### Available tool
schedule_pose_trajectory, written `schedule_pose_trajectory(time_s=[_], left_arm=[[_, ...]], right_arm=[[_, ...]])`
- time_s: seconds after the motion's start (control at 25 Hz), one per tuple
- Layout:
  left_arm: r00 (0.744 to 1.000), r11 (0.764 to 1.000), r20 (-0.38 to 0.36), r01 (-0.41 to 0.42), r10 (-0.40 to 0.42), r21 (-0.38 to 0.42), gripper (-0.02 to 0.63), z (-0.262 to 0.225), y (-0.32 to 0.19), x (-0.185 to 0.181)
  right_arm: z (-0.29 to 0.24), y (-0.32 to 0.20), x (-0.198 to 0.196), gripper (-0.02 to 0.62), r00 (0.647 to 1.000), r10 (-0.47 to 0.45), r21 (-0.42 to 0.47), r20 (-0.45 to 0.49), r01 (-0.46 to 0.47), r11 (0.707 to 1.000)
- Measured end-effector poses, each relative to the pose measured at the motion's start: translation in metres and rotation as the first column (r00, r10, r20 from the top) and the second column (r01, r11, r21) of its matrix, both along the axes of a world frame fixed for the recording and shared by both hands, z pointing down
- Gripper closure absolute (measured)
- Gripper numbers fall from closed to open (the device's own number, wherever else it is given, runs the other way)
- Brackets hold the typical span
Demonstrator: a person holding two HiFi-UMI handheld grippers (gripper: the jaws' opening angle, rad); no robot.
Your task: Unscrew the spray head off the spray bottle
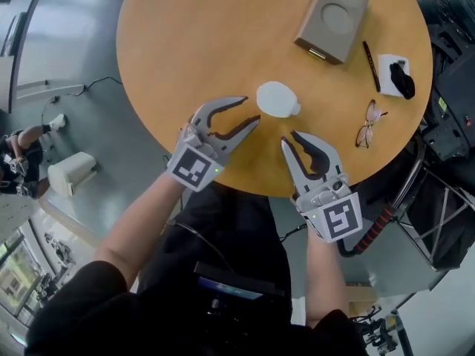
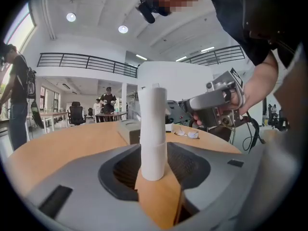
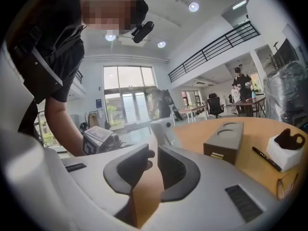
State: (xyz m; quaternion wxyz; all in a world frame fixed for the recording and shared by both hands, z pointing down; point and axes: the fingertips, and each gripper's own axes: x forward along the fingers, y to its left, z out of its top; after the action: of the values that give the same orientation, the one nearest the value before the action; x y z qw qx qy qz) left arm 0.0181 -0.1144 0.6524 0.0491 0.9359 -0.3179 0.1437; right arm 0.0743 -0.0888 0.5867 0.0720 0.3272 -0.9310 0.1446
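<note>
White plastic marks the task's thing: the spray bottle stands upright on the round wooden table, near the edge closest to the person, with its spray head apparently still seated on top. The left gripper sits low just beside it with its jaws spread wide. Its own view looks straight at the bottle's body rising in the gap, yet the pads do not press on it, and from above the bottle seems to stand just past the fingertips. The right gripper is near the bottle on the other side, its jaws parted only a little and with nothing between them. A grey-brown box with two round recesses, a pen and a pair of glasses lie well apart and play no part. By my reading nothing has been unscrewed: gripping the body, catching the head and twisting it loose all remain to be done.
</note>
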Motion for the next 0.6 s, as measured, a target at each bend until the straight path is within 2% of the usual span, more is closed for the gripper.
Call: schedule_pose_trajectory(time_s=[0.2, 0.4, 0.6], left_arm=[[0.999, 0.999, 0.036, -0.040, 0.040, 0.015, 0.296, 0.039, -0.003, 0.017], [0.999, 0.999, -0.027, -0.041, 0.042, 0.035, 0.293, 0.048, -0.015, 0.036], [0.998, 0.998, -0.042, -0.040, 0.042, 0.044, 0.293, 0.050, -0.024, 0.041]], right_arm=[[0.036, 0.002, -0.003, 0.512, 1.000, 0.021, -0.034, 0.010, -0.020, 0.999], [0.050, -0.003, -0.002, 0.512, 0.999, 0.046, -0.035, 0.028, -0.045, 0.998], [0.051, -0.004, -0.001, 0.512, 0.997, 0.065, -0.031, 0.040, -0.064, 0.997]])
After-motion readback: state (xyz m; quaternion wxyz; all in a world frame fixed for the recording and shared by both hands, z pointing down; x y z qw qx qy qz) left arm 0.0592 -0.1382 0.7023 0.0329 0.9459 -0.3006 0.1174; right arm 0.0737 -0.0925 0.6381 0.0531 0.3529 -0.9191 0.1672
